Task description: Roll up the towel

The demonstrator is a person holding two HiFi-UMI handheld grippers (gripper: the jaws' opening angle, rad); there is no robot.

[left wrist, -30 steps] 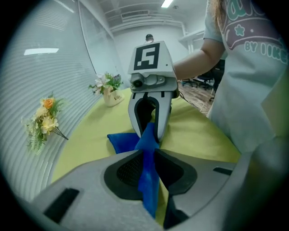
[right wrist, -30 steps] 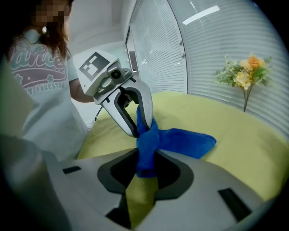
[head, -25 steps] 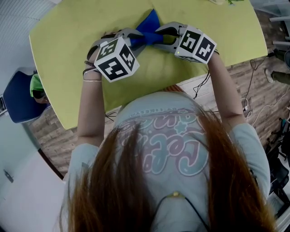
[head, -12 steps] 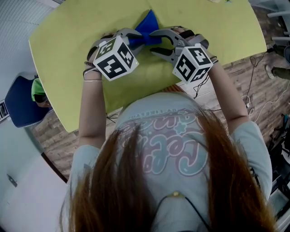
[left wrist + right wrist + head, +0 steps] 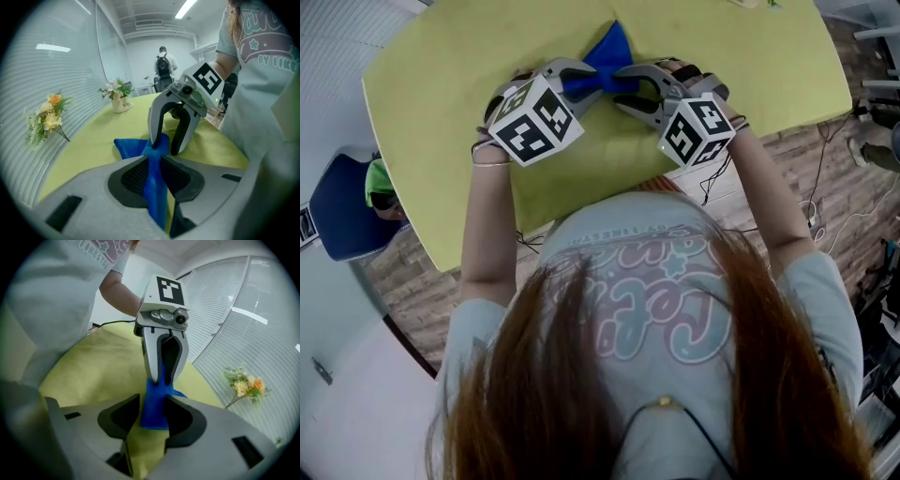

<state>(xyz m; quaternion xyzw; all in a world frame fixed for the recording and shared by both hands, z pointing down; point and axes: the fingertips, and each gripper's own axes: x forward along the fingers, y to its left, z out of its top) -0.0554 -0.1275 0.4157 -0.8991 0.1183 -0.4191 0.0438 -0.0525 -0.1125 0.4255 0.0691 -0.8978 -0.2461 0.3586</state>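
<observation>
A blue towel [image 5: 611,45] lies bunched on the yellow table [image 5: 441,84], its near part twisted into a narrow band stretched between both grippers. My left gripper [image 5: 584,81] is shut on that band, which runs between its pads [image 5: 153,165]. My right gripper [image 5: 622,87] faces it from the right, rolled over with its marker cube low. Its jaws have just been closing, and the band's end [image 5: 153,409] fills the gap between its pads. In the left gripper view the right gripper [image 5: 165,147] stands upright over the towel [image 5: 129,147].
A small vase of flowers [image 5: 119,96] stands far along the table, and a second bunch [image 5: 47,117] leans by the blinds. A person with a backpack [image 5: 164,65] stands far off. A blue chair [image 5: 337,206] sits left of the table, with cables [image 5: 825,187] on the floor at right.
My right gripper has rolled, swinging its marker cube down towards me, and its jaws spread wider round the towel before narrowing again. The left gripper has kept its grip and place.
</observation>
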